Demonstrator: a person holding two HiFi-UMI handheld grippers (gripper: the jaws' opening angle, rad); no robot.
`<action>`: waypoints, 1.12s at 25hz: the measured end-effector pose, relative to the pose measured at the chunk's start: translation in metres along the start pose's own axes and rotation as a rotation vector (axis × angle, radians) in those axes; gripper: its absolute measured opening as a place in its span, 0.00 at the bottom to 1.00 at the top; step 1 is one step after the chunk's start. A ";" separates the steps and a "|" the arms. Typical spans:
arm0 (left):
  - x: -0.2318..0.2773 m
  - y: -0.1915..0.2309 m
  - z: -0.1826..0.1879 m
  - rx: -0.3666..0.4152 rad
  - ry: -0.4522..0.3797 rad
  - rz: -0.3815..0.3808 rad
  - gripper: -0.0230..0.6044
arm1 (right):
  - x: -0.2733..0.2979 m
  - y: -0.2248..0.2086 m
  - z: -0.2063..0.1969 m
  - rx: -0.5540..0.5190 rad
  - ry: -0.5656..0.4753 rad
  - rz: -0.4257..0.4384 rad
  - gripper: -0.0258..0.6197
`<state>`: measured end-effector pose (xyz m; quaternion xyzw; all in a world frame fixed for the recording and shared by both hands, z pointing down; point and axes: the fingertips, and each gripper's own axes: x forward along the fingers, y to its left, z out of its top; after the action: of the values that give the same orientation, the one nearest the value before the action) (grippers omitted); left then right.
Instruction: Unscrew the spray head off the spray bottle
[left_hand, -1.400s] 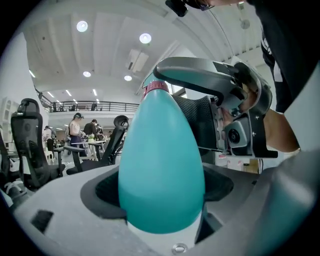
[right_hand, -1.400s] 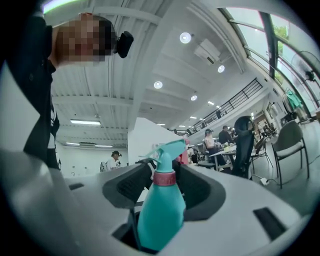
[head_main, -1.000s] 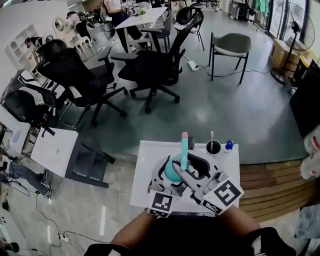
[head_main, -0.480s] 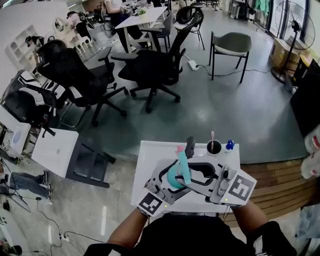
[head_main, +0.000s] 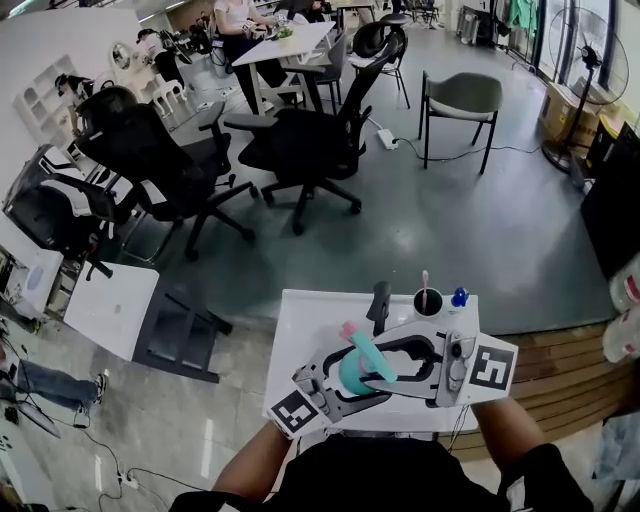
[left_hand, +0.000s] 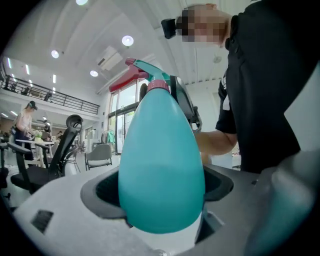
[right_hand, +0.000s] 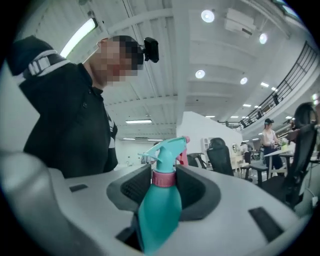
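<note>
- My head view is evenly bright. The grey floor (head_main: 480, 220) has a soft sheen, and only faint shadows lie under the office chairs (head_main: 300, 150).
- That view bows hard at its edges, so the room curves away around the white worktop (head_main: 300, 330).
- In my left gripper view the round ceiling lights (left_hand: 127, 40) burn white. The spray bottle (left_hand: 162, 165) sits so close that it looks soft, and the hall behind is crisper.
- My right gripper view is lit by a long strip light (right_hand: 80, 35) and round spots overhead.
- A black fisheye ring darkens the corners of both gripper views.
</note>
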<state>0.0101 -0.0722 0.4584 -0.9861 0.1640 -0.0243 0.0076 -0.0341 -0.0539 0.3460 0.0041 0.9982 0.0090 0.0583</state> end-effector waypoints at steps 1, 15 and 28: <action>0.000 0.007 -0.004 -0.004 0.017 0.043 0.73 | 0.000 -0.005 -0.001 0.001 -0.015 -0.041 0.28; -0.020 0.081 -0.034 0.050 0.144 0.538 0.73 | 0.005 -0.054 -0.017 0.028 -0.075 -0.534 0.41; -0.007 0.064 -0.038 0.058 0.143 0.474 0.73 | -0.003 -0.064 -0.011 0.003 -0.055 -0.609 0.25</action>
<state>-0.0191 -0.1303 0.4942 -0.9153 0.3899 -0.0961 0.0299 -0.0333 -0.1179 0.3563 -0.2950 0.9516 -0.0107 0.0853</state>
